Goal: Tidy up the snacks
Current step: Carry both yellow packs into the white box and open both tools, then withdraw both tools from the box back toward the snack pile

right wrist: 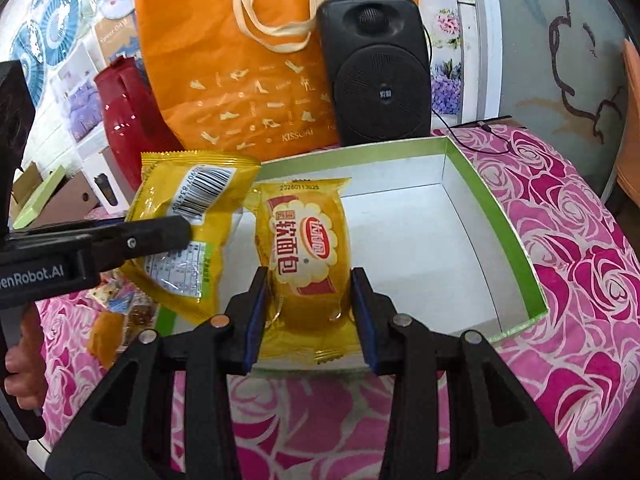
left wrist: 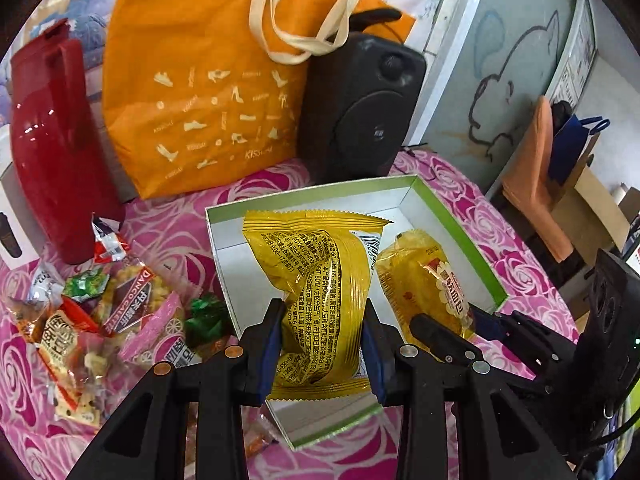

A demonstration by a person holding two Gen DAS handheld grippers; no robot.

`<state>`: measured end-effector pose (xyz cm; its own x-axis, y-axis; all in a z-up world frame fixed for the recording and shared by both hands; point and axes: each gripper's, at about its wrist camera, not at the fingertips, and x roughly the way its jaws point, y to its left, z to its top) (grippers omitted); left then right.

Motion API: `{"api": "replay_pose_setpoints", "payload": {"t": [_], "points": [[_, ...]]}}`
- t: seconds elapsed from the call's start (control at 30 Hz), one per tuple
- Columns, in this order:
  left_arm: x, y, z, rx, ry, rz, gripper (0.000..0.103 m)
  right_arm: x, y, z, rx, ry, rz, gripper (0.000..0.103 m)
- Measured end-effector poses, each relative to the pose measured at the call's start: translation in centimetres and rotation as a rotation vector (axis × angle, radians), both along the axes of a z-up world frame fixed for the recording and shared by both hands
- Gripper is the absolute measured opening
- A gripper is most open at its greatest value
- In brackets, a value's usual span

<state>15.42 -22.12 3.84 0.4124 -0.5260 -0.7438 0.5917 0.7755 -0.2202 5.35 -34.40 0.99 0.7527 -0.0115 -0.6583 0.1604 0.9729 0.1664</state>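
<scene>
A white box with a green rim lies open on the pink tablecloth. My left gripper is shut on a yellow snack packet, printed back up, held just over the box's left half. In the right wrist view that packet shows its barcode, with one left finger across it. My right gripper is shut on a yellow soft-bread packet with a red label, low inside the box near its front. The left wrist view shows the bread packet and the right gripper beside the held packet.
A pile of several loose snacks lies left of the box. Behind stand a red jug, an orange tote bag and a black speaker. The box's right half is bare. A hand grips the left tool.
</scene>
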Motion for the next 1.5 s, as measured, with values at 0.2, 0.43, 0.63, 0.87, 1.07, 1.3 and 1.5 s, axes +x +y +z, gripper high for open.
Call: {"api": "replay_pose_setpoints", "payload": {"t": [0.2,0.43,0.63,0.87,1.07,1.3,1.5], "points": [[1.3,-0.2,-2.2,0.007,0.025,0.021,0.061,1.7,-0.3,-1.8,-0.023,0.047,0.019,0.043],[1.1,0.8,-1.4,0.06,-0.104,0.111,0.091,1.7,0.2,-2.1,-0.09,0.027,0.04,0.102],[0.6,2.0,-1.1,0.062,-0.115,0.136,0.091,1.0,0.5,-1.6,-0.086,0.025,0.028,0.102],[-1.2,4.3,0.5,0.031,-0.139,0.16,0.091,-0.4,2.2,0.1,-0.104,-0.008,0.046,0.102],[-3.2,7.7,1.9,0.005,-0.154,0.187,0.091,-1.7,4.8,1.5,-0.112,-0.034,0.084,0.102],[-5.1,17.8,0.1,-0.011,-0.127,0.397,0.091,-2.8,9.5,1.8,-0.108,-0.03,0.202,0.102],[-6.6,23.2,-2.9,-0.006,-0.063,0.479,0.091,-2.4,15.2,-0.2,-0.037,0.03,0.373,0.102]]}}
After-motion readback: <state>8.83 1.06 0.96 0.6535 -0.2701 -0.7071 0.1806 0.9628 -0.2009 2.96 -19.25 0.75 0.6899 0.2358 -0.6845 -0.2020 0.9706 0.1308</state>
